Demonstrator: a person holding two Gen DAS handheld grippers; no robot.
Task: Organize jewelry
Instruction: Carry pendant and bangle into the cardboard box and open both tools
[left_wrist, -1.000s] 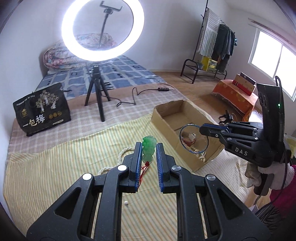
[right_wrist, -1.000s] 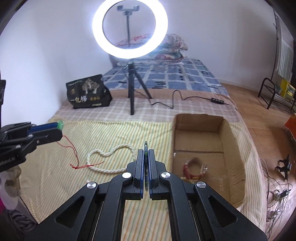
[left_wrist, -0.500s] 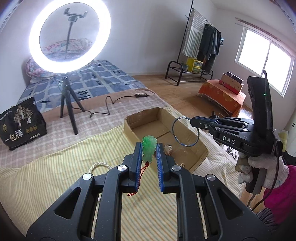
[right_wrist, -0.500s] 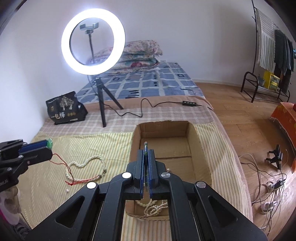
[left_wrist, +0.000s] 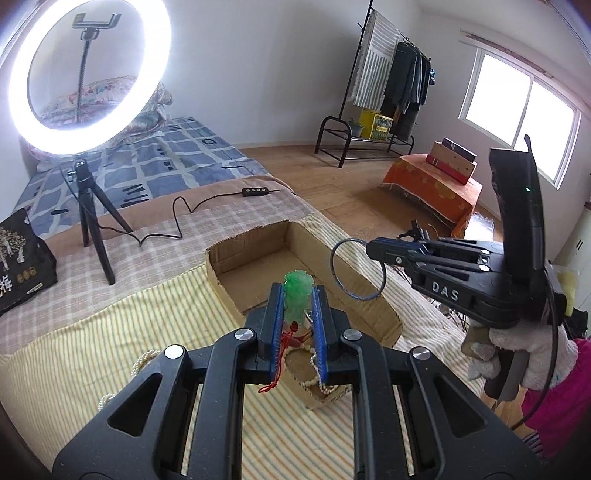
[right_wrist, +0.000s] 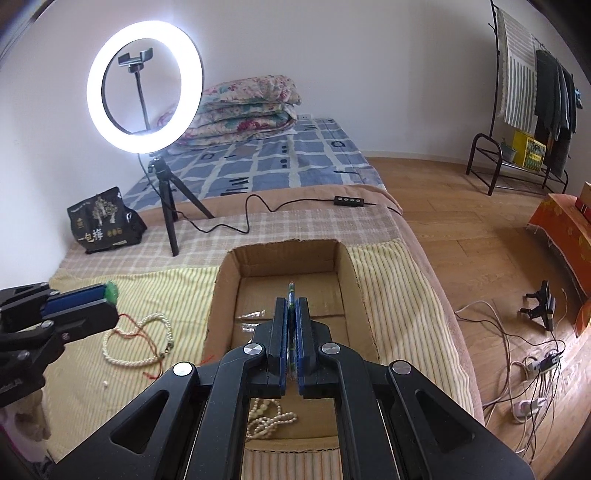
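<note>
A carved green jade pendant on a red cord (left_wrist: 296, 300) is clamped in the left claw (left_wrist: 297, 314) near the open cardboard box (left_wrist: 373, 295); it is judged hard, smooth and chip-prone. A thin dark metal bangle (left_wrist: 357, 268) is pinched at its rim by the right claw (right_wrist: 291, 332) above the box; it is judged light and rigid.

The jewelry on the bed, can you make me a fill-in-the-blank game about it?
1. The left gripper is shut on a ____ pendant.
2. The right gripper holds a thin bangle above the ____ box.
3. A pearl necklace lies on the ____ cloth beside the box.

Missing words: green; cardboard; striped
</note>
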